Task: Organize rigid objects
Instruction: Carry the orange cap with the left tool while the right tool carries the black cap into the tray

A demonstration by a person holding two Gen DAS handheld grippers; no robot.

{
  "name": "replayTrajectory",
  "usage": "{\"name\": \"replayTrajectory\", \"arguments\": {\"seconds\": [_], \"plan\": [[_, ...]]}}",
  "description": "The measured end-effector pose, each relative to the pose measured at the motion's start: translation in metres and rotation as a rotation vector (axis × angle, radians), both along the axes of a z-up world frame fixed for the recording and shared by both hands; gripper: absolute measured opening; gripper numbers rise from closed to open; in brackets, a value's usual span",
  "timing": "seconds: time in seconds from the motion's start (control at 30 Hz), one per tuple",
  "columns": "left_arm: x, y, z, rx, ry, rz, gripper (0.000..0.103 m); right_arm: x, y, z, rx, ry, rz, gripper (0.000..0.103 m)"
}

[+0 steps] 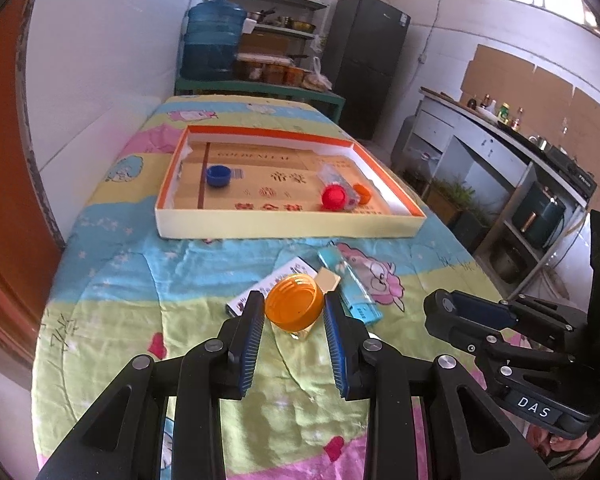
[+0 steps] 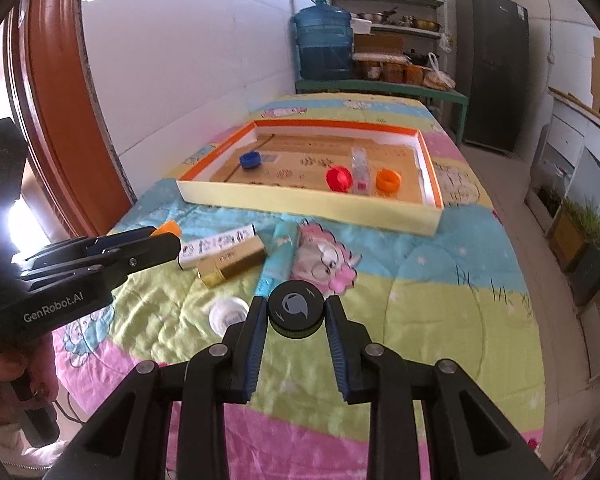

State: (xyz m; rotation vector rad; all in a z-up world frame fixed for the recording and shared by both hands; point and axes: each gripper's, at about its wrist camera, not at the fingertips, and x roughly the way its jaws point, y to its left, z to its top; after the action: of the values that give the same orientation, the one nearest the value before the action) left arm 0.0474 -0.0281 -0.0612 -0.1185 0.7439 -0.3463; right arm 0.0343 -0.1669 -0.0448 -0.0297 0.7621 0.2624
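My left gripper (image 1: 294,308) is shut on an orange bottle cap (image 1: 295,306), held above the bedspread, open side towards the camera. My right gripper (image 2: 296,314) is shut on a black round cap (image 2: 296,312) with a grey logo. Ahead lies a shallow orange-rimmed box (image 1: 284,230) holding a blue cap (image 1: 218,176), a red cap (image 1: 334,197), a small orange cap (image 1: 362,193) and a clear packet (image 2: 360,174). Below the grippers lie a white printed box (image 2: 216,248), a gold box (image 2: 232,266), a light blue box (image 2: 278,260) and a white lid (image 2: 229,312).
The colourful bedspread (image 2: 440,300) covers the table; a white wall runs along its left side and a drop to the floor along its right. A blue water jug (image 1: 212,40), shelves and a dark fridge (image 1: 366,64) stand beyond the far end. A hand (image 2: 4,372) holds the left gripper's handle.
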Motion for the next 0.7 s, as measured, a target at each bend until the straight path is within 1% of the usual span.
{"name": "replayTrajectory", "arguments": {"seconds": [0.4,0.7], "plan": [[0.024,0.009,0.022,-0.002,-0.050,0.029,0.031,0.028,0.005,0.028,-0.016,-0.072,0.015,0.030],[0.051,0.006,0.035,0.015,-0.083,0.035,0.031,0.054,0.002,0.044,-0.026,-0.112,0.012,0.030]]}}
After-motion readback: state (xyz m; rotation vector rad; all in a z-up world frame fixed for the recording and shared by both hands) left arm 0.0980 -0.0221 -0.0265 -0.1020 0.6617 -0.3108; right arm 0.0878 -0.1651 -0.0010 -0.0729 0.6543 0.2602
